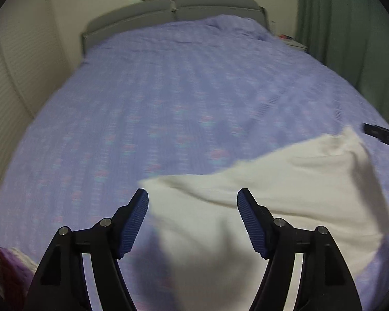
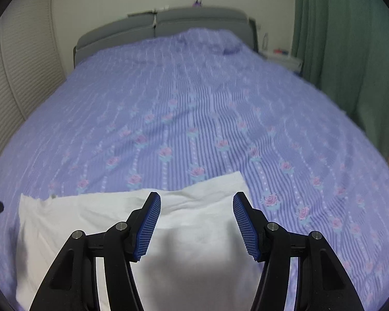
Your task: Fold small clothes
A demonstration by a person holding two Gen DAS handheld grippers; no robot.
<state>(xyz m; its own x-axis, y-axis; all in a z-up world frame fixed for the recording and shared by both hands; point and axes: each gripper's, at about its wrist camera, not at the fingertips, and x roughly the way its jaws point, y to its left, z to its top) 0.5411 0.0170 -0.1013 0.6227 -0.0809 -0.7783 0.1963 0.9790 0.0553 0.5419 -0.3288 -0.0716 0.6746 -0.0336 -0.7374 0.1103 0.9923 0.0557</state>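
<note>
Below both wide-apart grippers, left (image 1: 192,199) and right (image 2: 197,202), white garment (image 2: 189,223), near edge cut off.

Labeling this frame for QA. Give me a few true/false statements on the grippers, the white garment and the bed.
1. The left gripper is open and holds nothing. True.
2. The right gripper is shut on the white garment. False: its fingers are spread apart, gripping nothing.
3. The white garment lies on a purple floral bedspread. True.
4. The curtain beside the bed is red. False: it is green.
5. The headboard is grey. True.
</note>
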